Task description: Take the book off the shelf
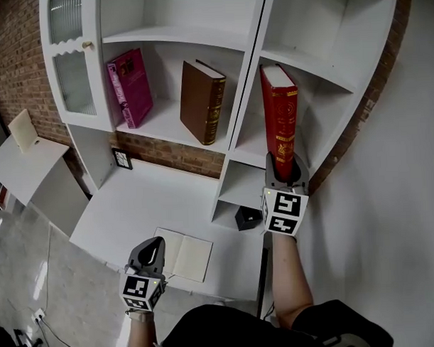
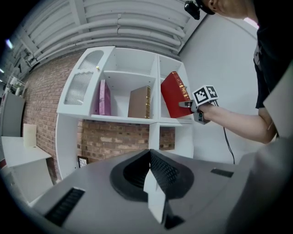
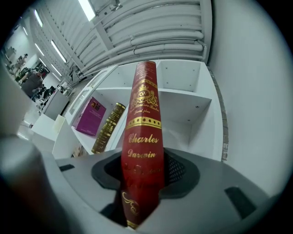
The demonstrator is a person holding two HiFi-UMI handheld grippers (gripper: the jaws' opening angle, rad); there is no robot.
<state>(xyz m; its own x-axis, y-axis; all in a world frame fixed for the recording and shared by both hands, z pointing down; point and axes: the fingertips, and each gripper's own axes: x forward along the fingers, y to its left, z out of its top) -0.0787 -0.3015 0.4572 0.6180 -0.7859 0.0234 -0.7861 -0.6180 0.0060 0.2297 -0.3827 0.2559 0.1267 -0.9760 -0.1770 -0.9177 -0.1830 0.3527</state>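
**Red gilt-lettered hardback book (image 1: 280, 117) tilted in the right compartment of the white shelf (image 1: 244, 97), held low on its spine.**
The right gripper (image 1: 284, 172) jaws clamp only its bottom end: the tall book may pivot, slip, or catch the board (image 1: 313, 68) above. The left gripper (image 1: 150, 253) jaws are together, empty.

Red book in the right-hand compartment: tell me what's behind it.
Behind the red book only the compartment's bare white back wall shows. The strip directly behind the book is covered by it.
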